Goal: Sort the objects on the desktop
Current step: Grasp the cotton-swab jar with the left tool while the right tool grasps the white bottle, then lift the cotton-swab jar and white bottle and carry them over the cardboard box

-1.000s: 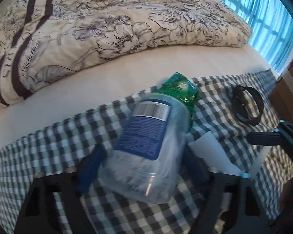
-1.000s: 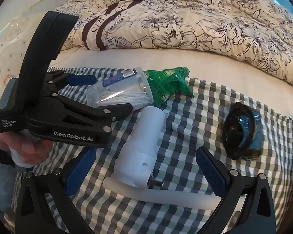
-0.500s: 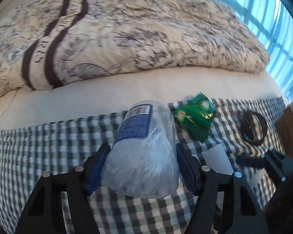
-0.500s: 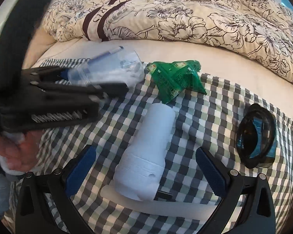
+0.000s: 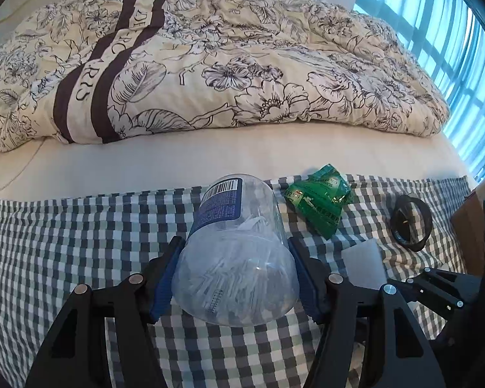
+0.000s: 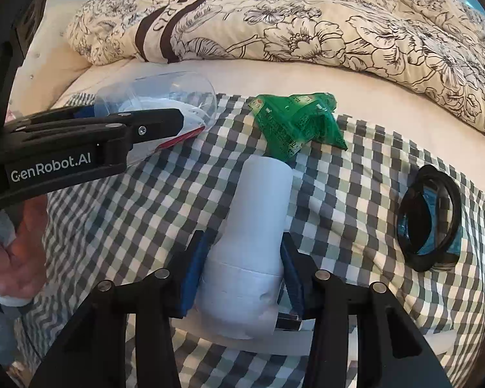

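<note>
Left tongs clamp clear plastic jar of cotton swabs, base toward camera, lifted above checked cloth on bed. Right tongs closing around white cylindrical device lying on cloth, pads at its sides. Green packet just beyond device; black ring-shaped object lies apart to right. Floral duvet behind.

A clear jar of white sticks, blue-labelled, tilts at the left. A white cylinder lies centre, a crumpled green packet beyond it, and a black ring right.
</note>
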`<state>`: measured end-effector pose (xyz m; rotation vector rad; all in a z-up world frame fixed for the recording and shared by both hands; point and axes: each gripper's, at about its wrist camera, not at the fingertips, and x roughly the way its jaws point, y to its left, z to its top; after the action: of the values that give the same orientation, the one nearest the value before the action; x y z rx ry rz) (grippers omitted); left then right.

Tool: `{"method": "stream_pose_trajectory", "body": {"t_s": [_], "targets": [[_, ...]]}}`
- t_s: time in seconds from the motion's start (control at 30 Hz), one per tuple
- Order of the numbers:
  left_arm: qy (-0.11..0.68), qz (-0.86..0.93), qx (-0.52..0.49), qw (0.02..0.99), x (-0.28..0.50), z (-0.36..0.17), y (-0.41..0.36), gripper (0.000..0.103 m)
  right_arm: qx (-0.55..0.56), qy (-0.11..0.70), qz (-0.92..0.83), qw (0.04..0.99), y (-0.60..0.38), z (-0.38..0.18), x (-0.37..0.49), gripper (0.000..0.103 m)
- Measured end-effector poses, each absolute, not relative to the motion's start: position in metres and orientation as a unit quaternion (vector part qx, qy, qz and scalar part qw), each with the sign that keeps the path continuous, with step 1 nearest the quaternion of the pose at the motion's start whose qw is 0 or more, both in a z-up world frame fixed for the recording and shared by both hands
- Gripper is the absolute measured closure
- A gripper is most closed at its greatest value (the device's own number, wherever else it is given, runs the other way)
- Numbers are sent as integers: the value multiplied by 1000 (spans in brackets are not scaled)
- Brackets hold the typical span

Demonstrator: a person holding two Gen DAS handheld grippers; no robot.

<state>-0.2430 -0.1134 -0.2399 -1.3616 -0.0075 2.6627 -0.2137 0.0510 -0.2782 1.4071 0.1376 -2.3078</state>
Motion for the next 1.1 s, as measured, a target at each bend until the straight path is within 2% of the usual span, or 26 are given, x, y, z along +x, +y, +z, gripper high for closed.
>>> {"method": "stream_pose_trajectory", "body": {"t_s": [0.77,1.1], "targets": [[7,916,-396,67,-199,-167,-78,38,443,-45,-870,212,111,-213,-180,60],[13,931,-358,67,-169,-130,-54,38,405,-61,-893,187,145,-177,-154,60]]}}
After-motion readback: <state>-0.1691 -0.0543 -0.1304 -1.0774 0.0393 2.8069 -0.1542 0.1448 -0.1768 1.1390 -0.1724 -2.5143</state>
